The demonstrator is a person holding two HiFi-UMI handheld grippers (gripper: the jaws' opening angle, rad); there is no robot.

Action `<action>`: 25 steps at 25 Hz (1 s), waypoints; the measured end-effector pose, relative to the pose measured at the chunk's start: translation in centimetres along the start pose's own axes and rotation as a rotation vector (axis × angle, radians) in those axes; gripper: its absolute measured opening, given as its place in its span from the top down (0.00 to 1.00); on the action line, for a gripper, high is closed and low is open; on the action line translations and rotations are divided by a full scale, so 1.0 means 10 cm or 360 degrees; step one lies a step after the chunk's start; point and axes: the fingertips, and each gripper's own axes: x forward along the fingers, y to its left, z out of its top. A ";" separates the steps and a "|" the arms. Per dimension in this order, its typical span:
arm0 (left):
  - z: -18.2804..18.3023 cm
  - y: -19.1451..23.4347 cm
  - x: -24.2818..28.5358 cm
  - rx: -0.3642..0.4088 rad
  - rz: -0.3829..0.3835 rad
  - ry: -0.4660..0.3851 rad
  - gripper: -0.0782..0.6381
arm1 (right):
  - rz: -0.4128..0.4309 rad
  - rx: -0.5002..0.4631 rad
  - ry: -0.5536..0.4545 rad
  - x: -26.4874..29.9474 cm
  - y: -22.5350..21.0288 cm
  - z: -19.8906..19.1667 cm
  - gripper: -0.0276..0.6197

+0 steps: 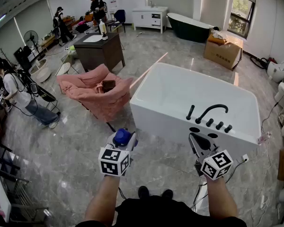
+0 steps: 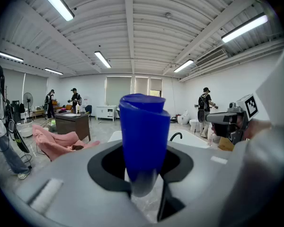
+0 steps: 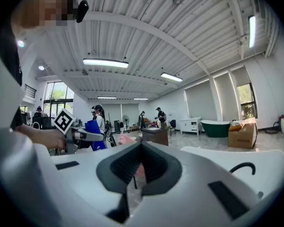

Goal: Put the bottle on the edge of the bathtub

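Observation:
A blue bottle [image 1: 122,137] stands upright between the jaws of my left gripper [image 1: 121,144], which is shut on it, over the floor just left of the bathtub. In the left gripper view the bottle [image 2: 142,131] fills the middle and hides the jaw tips. The white bathtub [image 1: 156,119] lies ahead to the right, with a black faucet [image 1: 210,110] and knobs on its near rim. My right gripper [image 1: 199,144] hovers at that rim's near corner. Its jaws [image 3: 141,148] are shut with nothing between them. The bottle [image 3: 92,126] also shows in the right gripper view, at the left.
A pink armchair [image 1: 97,91] sits left of the tub, with a dark desk [image 1: 99,48] behind it. Further back are a cardboard box [image 1: 222,53] and a dark green tub [image 1: 189,27]. A person [image 1: 19,93] stands at the left, others at the back.

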 end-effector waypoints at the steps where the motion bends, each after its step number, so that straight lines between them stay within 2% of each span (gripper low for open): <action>1: 0.06 0.02 -0.01 -0.0006 0.0011 -0.0027 0.69 | 0.0002 -0.0015 -0.0019 0.03 0.00 0.06 0.94; 4: 0.17 0.05 -0.03 -0.0014 0.0023 -0.0081 0.69 | 0.0006 -0.0012 -0.0083 0.07 0.01 0.19 0.94; 7: 0.13 0.04 -0.06 -0.0012 0.0003 -0.0082 0.69 | 0.0023 0.0079 -0.0117 0.08 0.10 0.16 0.94; 15: -0.19 0.24 -0.25 -0.0072 -0.0003 -0.0023 0.69 | -0.0016 0.0180 -0.0053 0.13 0.25 -0.09 0.94; 19: -0.31 0.46 -0.38 -0.0096 0.0025 -0.0019 0.69 | 0.0053 0.0324 -0.0054 0.24 0.41 -0.16 0.94; 25: -0.33 0.84 -0.62 -0.0080 0.0051 -0.0052 0.69 | 0.0085 0.0359 0.0005 0.55 0.82 -0.27 0.94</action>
